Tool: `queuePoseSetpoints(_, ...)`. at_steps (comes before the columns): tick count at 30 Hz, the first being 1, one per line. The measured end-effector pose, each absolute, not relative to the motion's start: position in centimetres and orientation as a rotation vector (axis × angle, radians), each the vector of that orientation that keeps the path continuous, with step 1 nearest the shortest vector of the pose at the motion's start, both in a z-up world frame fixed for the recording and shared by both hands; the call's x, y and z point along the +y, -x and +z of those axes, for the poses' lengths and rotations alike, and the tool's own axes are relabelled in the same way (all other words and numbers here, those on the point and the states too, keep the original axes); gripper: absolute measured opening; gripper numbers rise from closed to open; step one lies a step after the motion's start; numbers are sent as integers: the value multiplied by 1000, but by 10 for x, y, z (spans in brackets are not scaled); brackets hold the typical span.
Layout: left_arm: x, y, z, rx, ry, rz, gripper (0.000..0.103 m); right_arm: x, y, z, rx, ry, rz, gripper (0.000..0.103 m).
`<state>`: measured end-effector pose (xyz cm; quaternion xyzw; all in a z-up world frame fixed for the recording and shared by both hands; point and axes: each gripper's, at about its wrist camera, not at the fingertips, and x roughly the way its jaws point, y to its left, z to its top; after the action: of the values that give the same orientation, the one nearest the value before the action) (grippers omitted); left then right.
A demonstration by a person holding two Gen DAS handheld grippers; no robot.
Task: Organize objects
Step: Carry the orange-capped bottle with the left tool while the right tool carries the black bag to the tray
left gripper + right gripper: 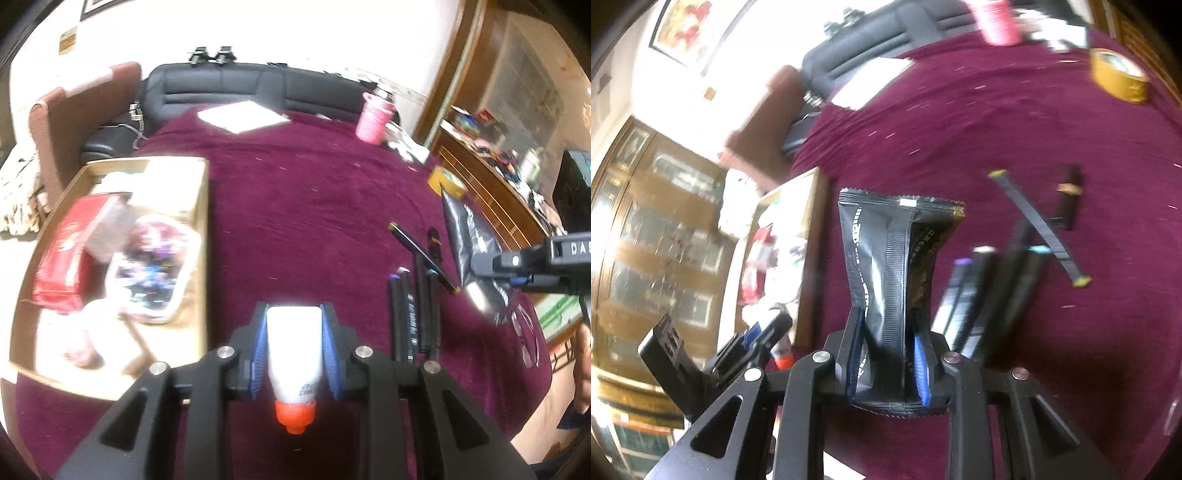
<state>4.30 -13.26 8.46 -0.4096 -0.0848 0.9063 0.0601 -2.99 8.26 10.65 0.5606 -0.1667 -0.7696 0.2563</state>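
My left gripper (293,310) is shut on a white glue bottle (293,354) with its orange cap toward the camera, held above the maroon cloth just right of an open cardboard box (205,221). My right gripper (886,317) is shut on a black foil packet (894,258) that stands up between its blue pads. In the left wrist view the right gripper (517,266) and its packet (465,240) hover at the right edge. In the right wrist view the left gripper (768,336) shows at the lower left, near the box (809,240).
The box holds a red packet (70,251) and a printed pouch (151,266). Several dark pens (410,314) lie on the cloth at the right. Farther back are a yellow tape roll (447,181), a pink cup (373,118) and white paper (243,116). Wooden cabinets flank the table.
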Motion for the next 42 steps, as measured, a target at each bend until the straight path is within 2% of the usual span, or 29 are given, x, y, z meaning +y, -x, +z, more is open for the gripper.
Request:
queuePoseSetpoints(11,-238,-61,98,-394,1243,2917,26,-47,29,101,-332,-1539,-1889,27)
queuePoseSetpoints(20,-302,-57,87,-424,1303,2967,26,-126,33,77,-215,-1608,-1853,27)
queuePoseSetpoints(27,-323,-50,73,-426,1345,2967,26,-157,38,62,-156,-1651,-1878,27)
queuePoseSetpoints(33,-332,-40,66,-412,1355,2954,26,-164,44,45,-177,-1724,-1860,29)
queuePoseSetpoints(42,-333,-37,59,-395,1374,2933,26,-167,35,51,-130,-1680,-1872,30)
